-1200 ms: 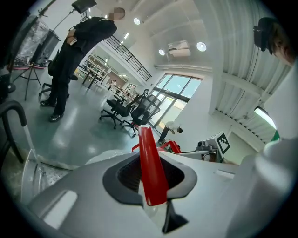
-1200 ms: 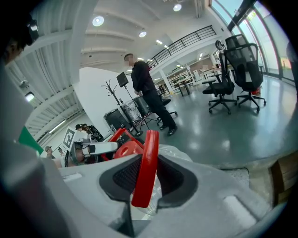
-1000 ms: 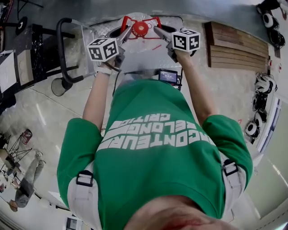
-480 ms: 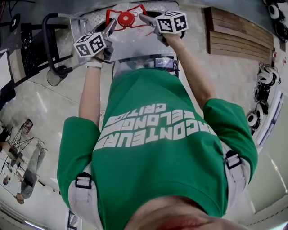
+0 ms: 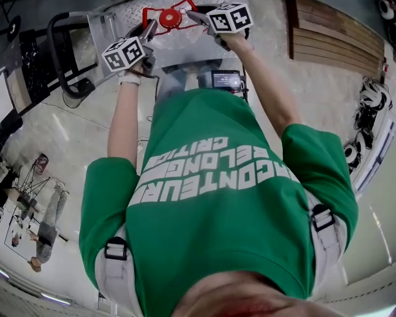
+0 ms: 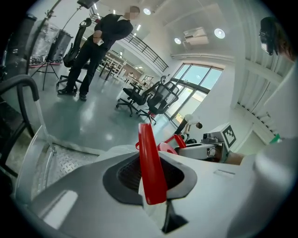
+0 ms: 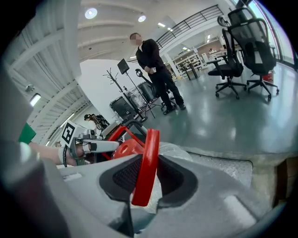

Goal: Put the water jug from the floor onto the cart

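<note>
The water jug [image 5: 179,38] is clear, with a red cap [image 5: 170,17] and a red handle frame [image 5: 148,12]. It hangs over the cart's metal deck [image 5: 124,25]. My left gripper [image 5: 148,30] is shut on the frame's left bar [image 6: 145,139]. My right gripper [image 5: 195,17] is shut on the right bar [image 7: 151,144]. In the left gripper view the gripper [image 6: 151,162] pinches the bar with the cap [image 6: 166,148] behind it. The right gripper view shows its gripper [image 7: 144,169] clamped likewise, with the cap [image 7: 126,148] and jug top [image 7: 173,151] beyond.
The cart's black push handle [image 5: 59,56] rises left of the deck [image 6: 65,162]. A wooden pallet [image 5: 334,40] lies to the right. A person in black [image 7: 156,69] stands farther off, near office chairs [image 7: 242,51] and stands.
Both grippers have come down together with the jug toward the cart deck. In the head view they shifted up and left. Neither grip changed.
</note>
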Action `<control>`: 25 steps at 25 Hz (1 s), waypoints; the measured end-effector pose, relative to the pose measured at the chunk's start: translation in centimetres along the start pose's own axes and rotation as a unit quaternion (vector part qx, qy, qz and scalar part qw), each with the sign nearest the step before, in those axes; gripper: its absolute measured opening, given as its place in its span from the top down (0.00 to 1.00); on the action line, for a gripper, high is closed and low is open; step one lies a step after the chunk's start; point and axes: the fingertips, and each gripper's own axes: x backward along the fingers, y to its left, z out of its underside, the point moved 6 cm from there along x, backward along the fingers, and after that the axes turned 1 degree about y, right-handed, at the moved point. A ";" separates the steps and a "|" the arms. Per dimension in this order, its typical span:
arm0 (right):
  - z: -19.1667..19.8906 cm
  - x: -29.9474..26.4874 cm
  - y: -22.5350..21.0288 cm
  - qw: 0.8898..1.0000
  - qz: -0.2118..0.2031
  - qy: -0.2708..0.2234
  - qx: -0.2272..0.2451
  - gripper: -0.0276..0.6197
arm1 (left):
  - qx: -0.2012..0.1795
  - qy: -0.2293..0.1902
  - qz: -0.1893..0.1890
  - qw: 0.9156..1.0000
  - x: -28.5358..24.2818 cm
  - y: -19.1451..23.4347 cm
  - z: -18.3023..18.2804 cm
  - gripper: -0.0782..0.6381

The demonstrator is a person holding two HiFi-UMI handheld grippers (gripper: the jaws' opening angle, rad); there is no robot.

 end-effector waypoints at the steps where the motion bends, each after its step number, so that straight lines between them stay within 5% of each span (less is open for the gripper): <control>1: 0.3 -0.2 -0.3 1.000 0.002 0.004 -0.001 0.83 | 0.002 0.004 -0.002 1.000 -0.3 0.2 0.3 0.78; 25: 7.5 -5.8 -7.2 0.994 0.046 0.078 -0.068 0.84 | 0.050 0.110 -0.034 0.992 -7.7 6.9 8.0 0.80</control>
